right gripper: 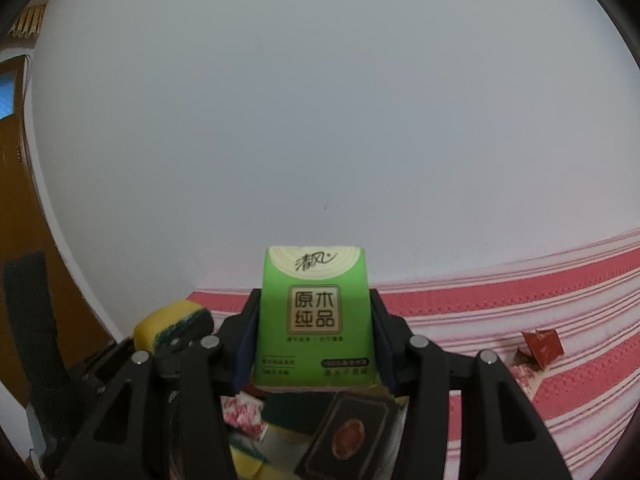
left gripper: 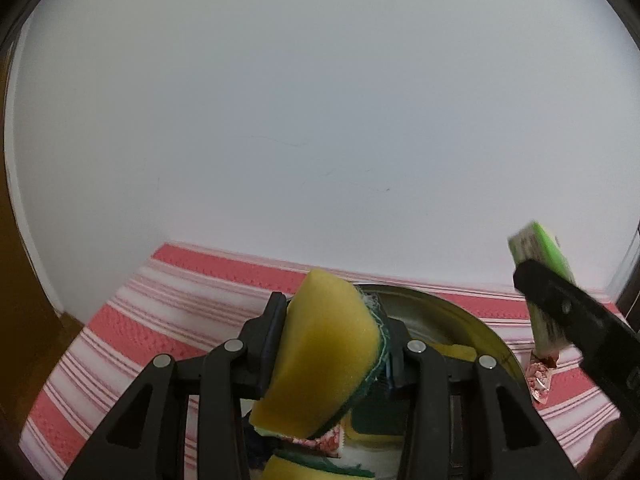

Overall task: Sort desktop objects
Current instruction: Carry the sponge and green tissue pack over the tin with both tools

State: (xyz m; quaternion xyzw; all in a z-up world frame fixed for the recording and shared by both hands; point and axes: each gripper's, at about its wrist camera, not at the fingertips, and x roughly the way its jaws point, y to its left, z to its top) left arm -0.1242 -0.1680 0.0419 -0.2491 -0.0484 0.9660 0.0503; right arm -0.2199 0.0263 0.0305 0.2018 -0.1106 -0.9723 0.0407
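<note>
My left gripper [left gripper: 334, 320] is shut on a yellow sponge with a green scouring side [left gripper: 324, 356] and holds it above a metal bowl [left gripper: 472, 332]. My right gripper [right gripper: 314, 320] is shut on a green tissue pack [right gripper: 314, 316] and holds it upright in the air. The pack and right gripper also show at the right of the left wrist view [left gripper: 540, 280]. The held sponge shows at the left of the right wrist view [right gripper: 172, 324]. Below both grippers lie more sponges [left gripper: 296, 468], a pink-patterned packet [right gripper: 244, 416] and a dark box with a red emblem [right gripper: 344, 436].
A red and white striped cloth [left gripper: 168, 320] covers the table, against a white wall. A crumpled red wrapper [right gripper: 540, 350] lies on the cloth to the right. A small pink wrapper [left gripper: 540, 380] lies beside the bowl. A brown door [right gripper: 16, 200] is at the far left.
</note>
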